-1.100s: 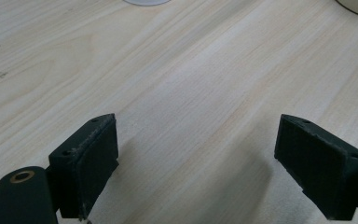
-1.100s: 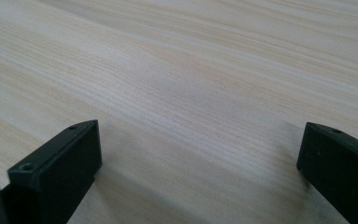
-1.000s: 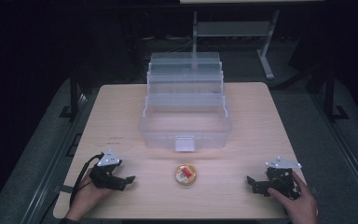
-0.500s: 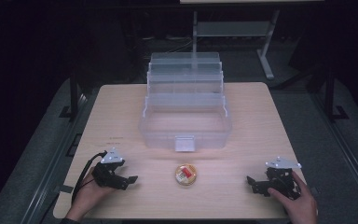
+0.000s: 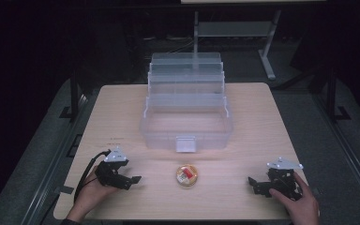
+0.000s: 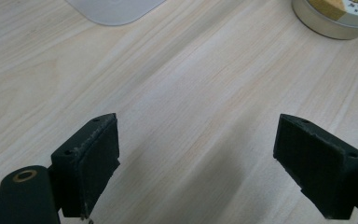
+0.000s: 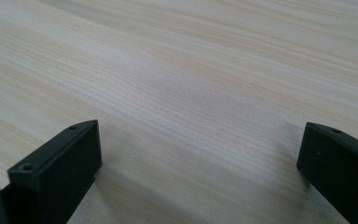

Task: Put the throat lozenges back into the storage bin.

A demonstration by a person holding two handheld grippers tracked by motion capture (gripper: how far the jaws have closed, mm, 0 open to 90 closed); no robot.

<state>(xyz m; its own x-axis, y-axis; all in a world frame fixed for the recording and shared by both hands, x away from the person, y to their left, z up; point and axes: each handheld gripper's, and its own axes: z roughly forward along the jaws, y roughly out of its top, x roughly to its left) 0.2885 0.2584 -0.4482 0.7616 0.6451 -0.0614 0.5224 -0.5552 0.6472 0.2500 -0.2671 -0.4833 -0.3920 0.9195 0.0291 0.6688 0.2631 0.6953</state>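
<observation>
**Pale wood, one small tin, both grippers idle**

Pale wood grain fills the near edge of the table, where both hands rest. The left gripper sits near left with its jaws spread wide and nothing between them; its own view shows bare wood in the gap and the tin off at the far right corner. The right gripper lies near right, jaws likewise wide apart over bare wood.

Between the two, near the middle and well apart from both, the tin lies flat, lid up, a red-and-yellow label on top. It is round, so it has no long axis and points nowhere; which way the label reads is too small to tell.

Farther off, just beyond the tin, stands the clear box, its tiered trays stepped open toward the far side.

Risks, as I judge them: the tin is low and smooth-walled, so jaws closing high could slip off its rim and skid it away. Carried carelessly, it could knock the box's front latch.
</observation>
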